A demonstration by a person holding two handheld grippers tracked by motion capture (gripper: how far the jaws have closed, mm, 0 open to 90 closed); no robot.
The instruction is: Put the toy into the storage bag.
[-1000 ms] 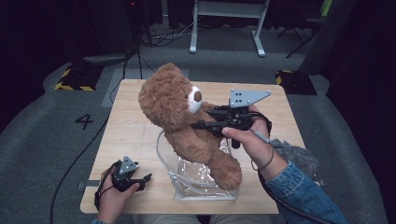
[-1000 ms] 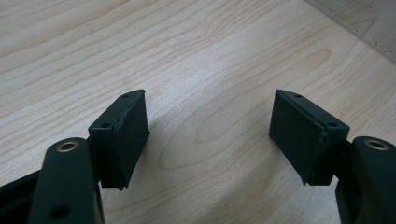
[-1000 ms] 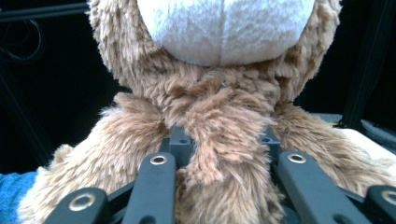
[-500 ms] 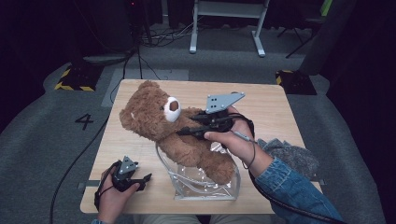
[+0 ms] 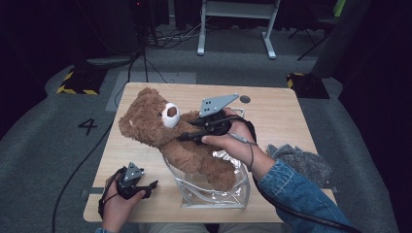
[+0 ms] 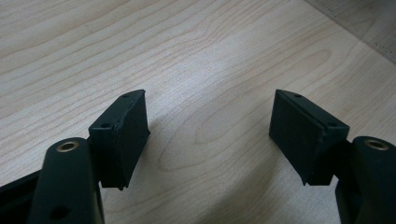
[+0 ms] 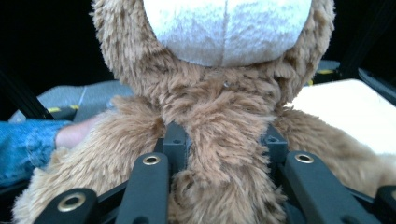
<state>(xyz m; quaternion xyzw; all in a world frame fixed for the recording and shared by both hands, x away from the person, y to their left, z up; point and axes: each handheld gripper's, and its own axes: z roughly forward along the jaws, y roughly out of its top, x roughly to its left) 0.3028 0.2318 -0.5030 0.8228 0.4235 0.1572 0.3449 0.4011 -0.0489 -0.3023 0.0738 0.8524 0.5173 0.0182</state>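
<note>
A light wooden rectangular surface (image 5: 277,116) stands on grey carpet floor (image 5: 43,160) marked with a black "4" (image 5: 87,126) left of it, beyond it a white metal frame (image 5: 233,24), yellow-black striped tape (image 5: 73,90) and darkness.

Brown plush teddy bear (image 5: 170,141) with white muzzle lies tilted, legs in a clear container (image 5: 214,196).

teddy bear's (image 5: 180,145) legs behind bowl (image 5: 214,196) glare

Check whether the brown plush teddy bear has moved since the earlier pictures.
Yes. The brown plush teddy bear has tipped from upright toward the left edge of the wooden table, its legs in the clear plastic container.
</note>
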